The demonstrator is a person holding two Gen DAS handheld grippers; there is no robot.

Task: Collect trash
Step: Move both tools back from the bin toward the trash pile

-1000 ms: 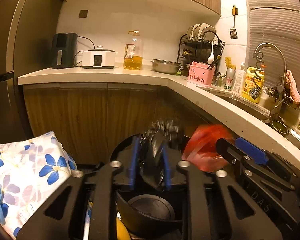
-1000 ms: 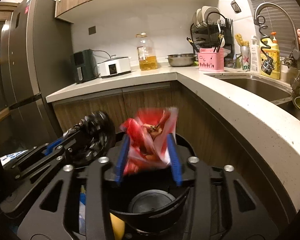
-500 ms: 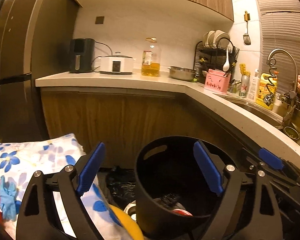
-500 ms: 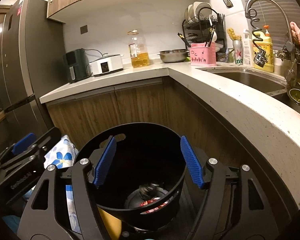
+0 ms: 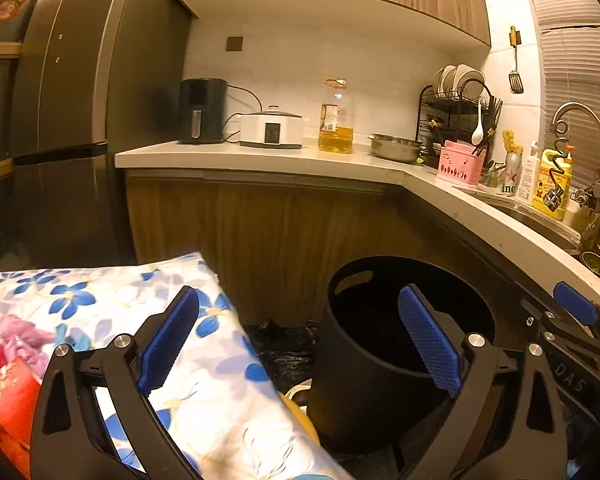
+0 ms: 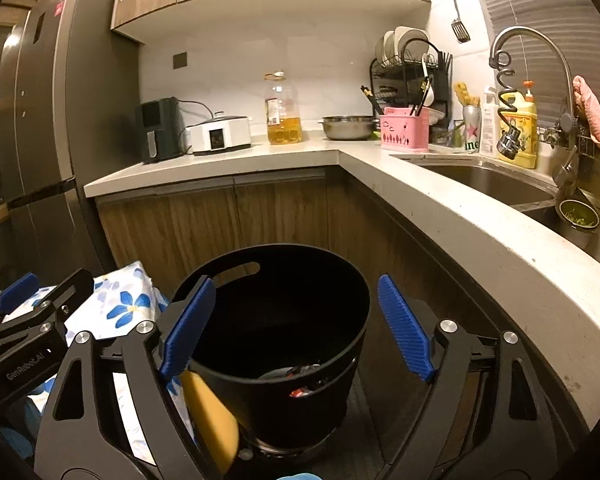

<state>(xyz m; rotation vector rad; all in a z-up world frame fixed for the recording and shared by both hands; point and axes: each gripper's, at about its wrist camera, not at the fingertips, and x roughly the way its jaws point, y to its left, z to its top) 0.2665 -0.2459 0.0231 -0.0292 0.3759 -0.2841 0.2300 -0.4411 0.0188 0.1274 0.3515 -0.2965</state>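
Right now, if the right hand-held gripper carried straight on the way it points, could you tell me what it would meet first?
Probably the black bin: the right hand-held gripper, jaws opening and empty, points into its mouth, so likely the bin's inner wall, though depth is unclear.

Before you the bin (image 6: 284,320) is matt black plastic, smooth-walled, and the cloth (image 5: 100,300) beside it is soft printed fabric with blue flowers. Your left hand-held gripper (image 5: 296,344) and right hand-held gripper (image 6: 296,328) are matt black plastic with bright metal screws, their blue pads (image 5: 428,344) finely ribbed and rubbery. The desk (image 6: 480,240) looks like pale speckled stone with a dull sheen over grained wood cupboards (image 6: 220,224), the sink (image 6: 492,180) and bowl (image 6: 348,126) are brushed metal, and the fridge (image 6: 40,120) is dark satin metal.
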